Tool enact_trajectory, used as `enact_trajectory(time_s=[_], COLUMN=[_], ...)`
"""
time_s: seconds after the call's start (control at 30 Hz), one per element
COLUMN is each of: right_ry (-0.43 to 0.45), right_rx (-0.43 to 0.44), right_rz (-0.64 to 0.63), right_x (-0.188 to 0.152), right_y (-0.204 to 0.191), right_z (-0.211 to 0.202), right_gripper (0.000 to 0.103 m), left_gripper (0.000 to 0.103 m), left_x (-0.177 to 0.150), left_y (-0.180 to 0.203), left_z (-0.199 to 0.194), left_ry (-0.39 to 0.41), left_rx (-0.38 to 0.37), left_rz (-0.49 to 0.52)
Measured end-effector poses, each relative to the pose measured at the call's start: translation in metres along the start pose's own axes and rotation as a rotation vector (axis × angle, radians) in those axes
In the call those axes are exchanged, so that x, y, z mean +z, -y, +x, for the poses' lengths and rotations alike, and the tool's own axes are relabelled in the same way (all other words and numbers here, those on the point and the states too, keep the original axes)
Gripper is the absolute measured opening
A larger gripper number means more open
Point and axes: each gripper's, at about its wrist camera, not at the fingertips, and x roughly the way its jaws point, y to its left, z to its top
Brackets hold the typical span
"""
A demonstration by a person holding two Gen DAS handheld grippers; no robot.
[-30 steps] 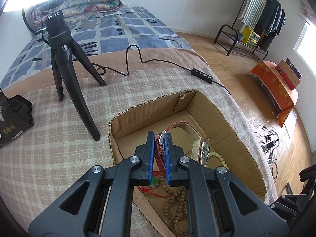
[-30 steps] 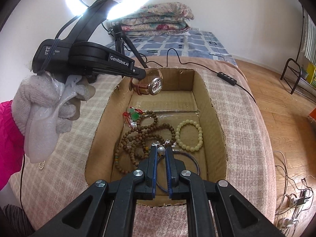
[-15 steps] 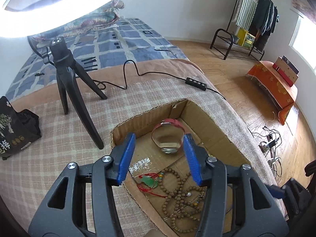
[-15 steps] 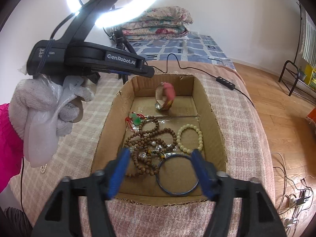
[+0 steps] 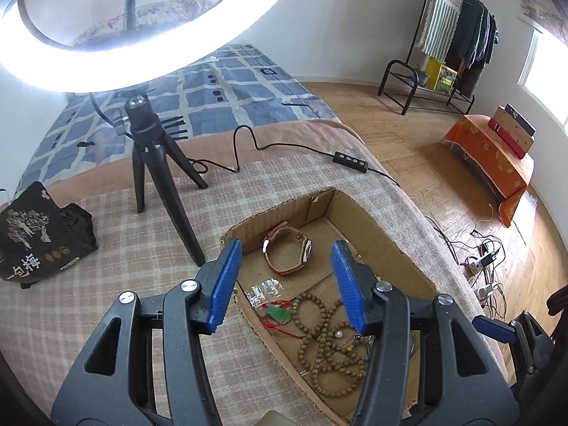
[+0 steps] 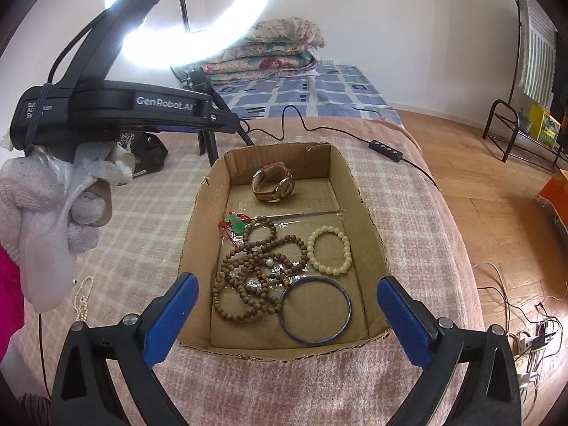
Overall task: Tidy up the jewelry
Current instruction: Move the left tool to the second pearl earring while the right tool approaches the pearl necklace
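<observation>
A cardboard box (image 6: 369, 220) sits sunk into the checked blanket. Inside lie a brown-strap watch (image 6: 273, 186) at the far end, a green pendant on red cord (image 6: 238, 225), tangled wooden bead strings (image 6: 255, 269), a pale bead bracelet (image 6: 329, 250) and a blue bangle (image 6: 315, 309). My left gripper (image 5: 285, 282) is open and empty above the box's left rim; the watch (image 5: 287, 252) lies past its fingers. My right gripper (image 6: 284, 319) is open wide and empty above the box's near edge. The left gripper's body (image 6: 117, 110) shows at the left of the right wrist view.
A ring light on a black tripod (image 5: 156, 177) stands on the blanket left of the box, its cable and switch (image 5: 349, 160) running behind. A black bag (image 5: 35, 238) lies far left. A pearl strand (image 6: 83, 296) lies on the blanket left of the box.
Both grippers have opened. The left one let go of the watch, which now lies at the box's far end. The right one released the blue bangle. Both have drawn back and up.
</observation>
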Motion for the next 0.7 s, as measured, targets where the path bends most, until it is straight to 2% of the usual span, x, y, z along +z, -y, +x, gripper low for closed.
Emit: enact_trajectory(time_s=[0.33,0.53,0.7], right_ry=[0.007,0.024,0.046], right_rx=[-0.037,-0.059,-0.045], right_rz=[-0.028,-0.03,-0.034], right_x=[0.004,0.002,-0.001], right_y=[-0.019,-0.032,-0.043], right_z=[-0.032,-0.059,-0.081], right_gripper=[0.103,0.103,0.103], left_gripper=[0.054,0.054,0.054], left_x=[-0.004,-0.016,-0.031], left_y=[-0.011,-0.015,-0.026], left_z=[-0.06,-0.109,-0.154], left_ry=[0.05,0.087,0.131], left_rx=[0.006,0.021,0.034], left_rz=[-0.01,0.006,0.002])
